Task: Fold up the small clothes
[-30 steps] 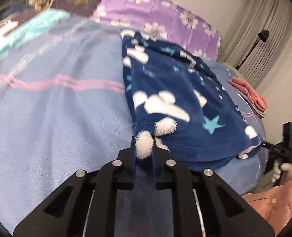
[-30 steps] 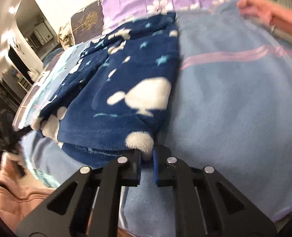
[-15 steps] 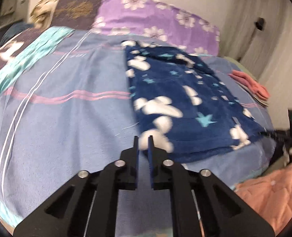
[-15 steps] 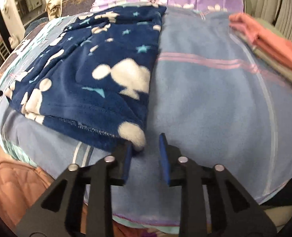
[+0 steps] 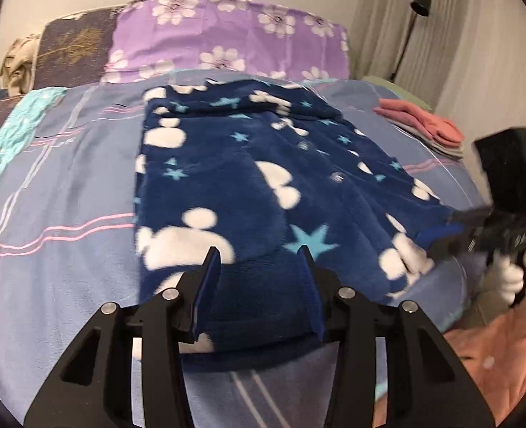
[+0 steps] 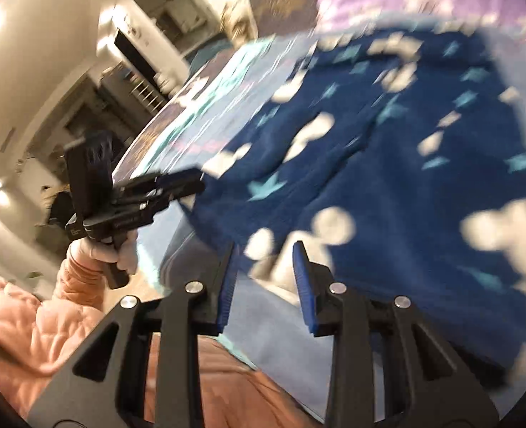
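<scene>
1. Left gripper (image 5: 259, 253): black frame, blue pads; jaws parted to a middling gap, just opened further; over the near hem of the garment, fleece visible between the pads but not pressed by them; nothing held.
2. Right gripper (image 6: 263, 249): same build; jaws parted to a narrower gap, opened within the last moments; at the near corner of the garment, white patch of fleece seen between the pads, picture blurred, no grip evident. Seen also from the left wrist view at the garment's right corner (image 5: 437, 233).
3. Hand (image 6: 102, 249): pale glove, wrapped round the handle of the left gripper, left of the garment in the right wrist view; peach quilted sleeve (image 6: 24, 321) below it.
4. Garment (image 5: 263, 178): small navy fleece piece, white blobs and light-blue stars; laid flat on the bed, near hem at the bed's front edge, far end toward the pillow.
5. Bed cover (image 5: 56, 214): lilac-blue, pink and white stripes; under and on both sides of the garment.
6. Folded stack (image 5: 423, 125): salmon-pink pieces on paler ones; on the bed right of the garment, well apart from it.
7. Pillow (image 5: 227, 35): purple, white flowers; beyond the garment's far end.
8. Lamp (image 5: 419, 0): black, on a thin stand; beyond the garment, at the curtain (image 5: 476, 53).
</scene>
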A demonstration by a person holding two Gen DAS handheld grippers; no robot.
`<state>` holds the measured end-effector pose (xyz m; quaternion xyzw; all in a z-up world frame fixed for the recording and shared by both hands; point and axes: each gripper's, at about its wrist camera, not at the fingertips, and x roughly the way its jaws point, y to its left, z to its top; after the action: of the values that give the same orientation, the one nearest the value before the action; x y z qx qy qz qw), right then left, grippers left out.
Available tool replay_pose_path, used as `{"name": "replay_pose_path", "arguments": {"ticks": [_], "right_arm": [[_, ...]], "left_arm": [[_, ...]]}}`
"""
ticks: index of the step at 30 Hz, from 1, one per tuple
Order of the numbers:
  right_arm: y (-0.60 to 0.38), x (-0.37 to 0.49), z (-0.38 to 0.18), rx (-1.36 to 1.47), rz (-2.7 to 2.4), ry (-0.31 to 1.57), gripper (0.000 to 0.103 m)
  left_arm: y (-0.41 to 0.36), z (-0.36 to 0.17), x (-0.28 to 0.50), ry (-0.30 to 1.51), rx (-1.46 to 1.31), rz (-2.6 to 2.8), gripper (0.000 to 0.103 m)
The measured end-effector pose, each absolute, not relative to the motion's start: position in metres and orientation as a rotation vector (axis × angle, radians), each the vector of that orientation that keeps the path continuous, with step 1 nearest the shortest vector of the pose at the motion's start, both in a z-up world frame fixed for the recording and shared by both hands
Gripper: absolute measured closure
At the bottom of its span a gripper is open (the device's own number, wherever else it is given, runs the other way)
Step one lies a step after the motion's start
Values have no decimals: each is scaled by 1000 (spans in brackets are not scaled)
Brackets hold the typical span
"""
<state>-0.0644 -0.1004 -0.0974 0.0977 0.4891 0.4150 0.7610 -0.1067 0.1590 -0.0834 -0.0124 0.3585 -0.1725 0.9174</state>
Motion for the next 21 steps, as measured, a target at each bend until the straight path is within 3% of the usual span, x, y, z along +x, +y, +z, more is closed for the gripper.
{"name": "replay_pose_path", "arguments": {"ticks": [3, 6, 8, 13, 17, 21], "right_arm": [[-86, -54, -117, 214, 871, 1151, 69], [-79, -50, -124, 284, 894, 1181, 60], [-74, -50, -118, 272, 880, 1159, 97], [-95, -74, -66, 146, 818, 1004, 98], [-111, -68, -88, 171, 765, 1089, 97], [-122, -74, -99, 201, 755, 1124, 89]], "left_arm": [[169, -81, -107, 711, -55, -325, 51], [174, -83, -105, 711, -63, -305, 45], [178, -84, -101, 727, -53, -282, 44], [195, -79, -98, 717, -87, -259, 40], [201, -89, -90, 749, -100, -262, 38], [201, -111, -79, 845, -126, -283, 38]]}}
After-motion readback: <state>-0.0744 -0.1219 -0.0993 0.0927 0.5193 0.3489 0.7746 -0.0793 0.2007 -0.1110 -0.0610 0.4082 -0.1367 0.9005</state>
